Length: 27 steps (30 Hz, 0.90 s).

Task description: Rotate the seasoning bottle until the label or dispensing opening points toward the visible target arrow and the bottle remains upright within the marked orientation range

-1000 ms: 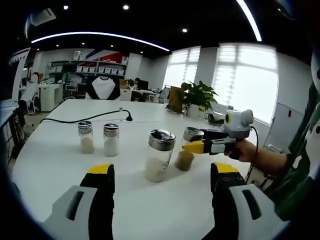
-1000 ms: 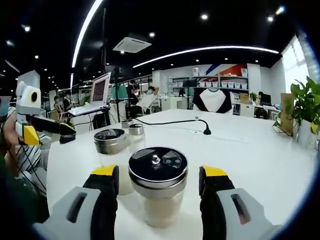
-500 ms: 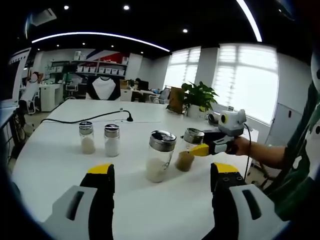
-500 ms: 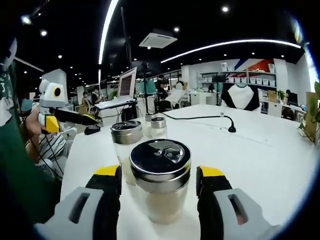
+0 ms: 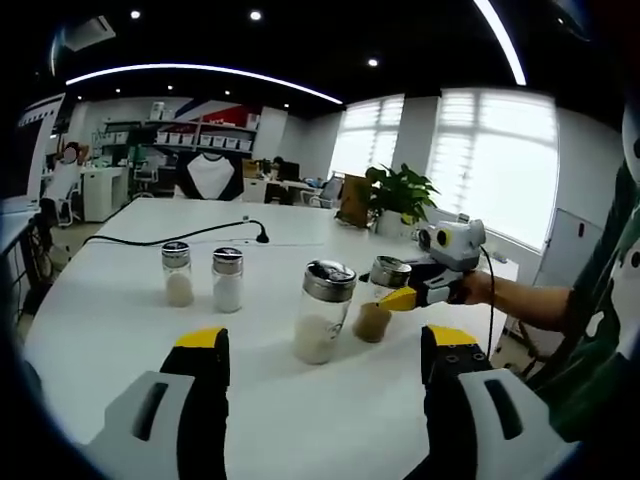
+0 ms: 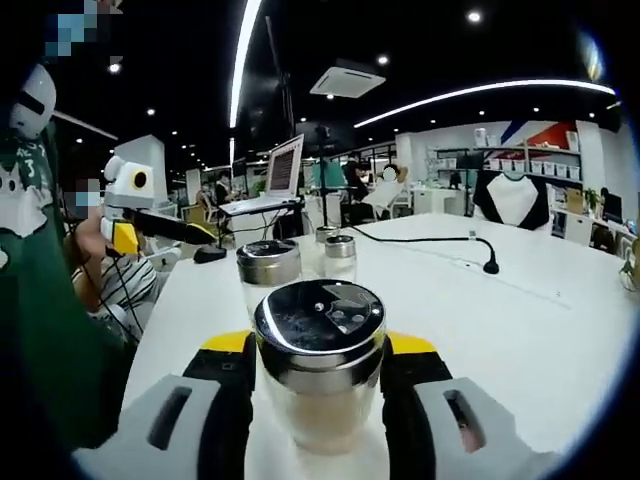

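Right tongs (image 6: 315,350) apparently clamp the upright seasoning bottle (image 6: 320,375); left tongs (image 5: 325,365) gape open, well short of it.

1. Right tool (image 6: 318,375): yellow-tipped jaws are pressed against both sides of a seasoning bottle (image 6: 319,370).
2. Seasoning bottle: upright, clear glass, steel lid, pale contents.
3. Second bottle (image 6: 268,277): set just behind the first.
4. Two smaller shakers (image 6: 332,254): placed farther back.
5. White counter (image 6: 520,330): crossed by a black cable (image 6: 430,240).
6. Left tool (image 6: 170,232): held at left, above the counter edge.
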### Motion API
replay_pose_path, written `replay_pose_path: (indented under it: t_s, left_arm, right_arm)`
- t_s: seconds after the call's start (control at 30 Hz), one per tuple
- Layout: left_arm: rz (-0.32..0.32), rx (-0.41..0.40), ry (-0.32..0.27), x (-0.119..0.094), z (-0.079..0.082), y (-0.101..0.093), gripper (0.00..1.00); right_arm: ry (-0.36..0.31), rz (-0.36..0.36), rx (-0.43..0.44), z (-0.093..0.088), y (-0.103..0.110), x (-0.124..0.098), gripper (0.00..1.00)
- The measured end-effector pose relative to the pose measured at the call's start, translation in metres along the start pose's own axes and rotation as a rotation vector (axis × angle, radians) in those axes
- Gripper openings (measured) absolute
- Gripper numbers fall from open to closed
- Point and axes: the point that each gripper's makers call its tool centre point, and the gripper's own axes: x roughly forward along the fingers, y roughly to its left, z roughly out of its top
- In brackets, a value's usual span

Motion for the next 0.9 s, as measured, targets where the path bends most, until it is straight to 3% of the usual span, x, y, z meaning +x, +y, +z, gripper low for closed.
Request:
replay_pose_path:
  t_s: [0.1, 0.9]
  left_arm:
    - [-0.002, 0.011, 0.006, 0.0001, -0.0007, -0.0007, 0.83]
    - [0.006, 0.004, 0.001, -0.0008, -0.0006, 0.0008, 0.82]
  right_arm:
    - [-0.032, 0.026, -0.008, 0.0016, 0.0024, -0.0006, 0.43]
    - [-0.018, -0.004, -0.022, 0.0016, -0.0008, 0.0, 0.42]
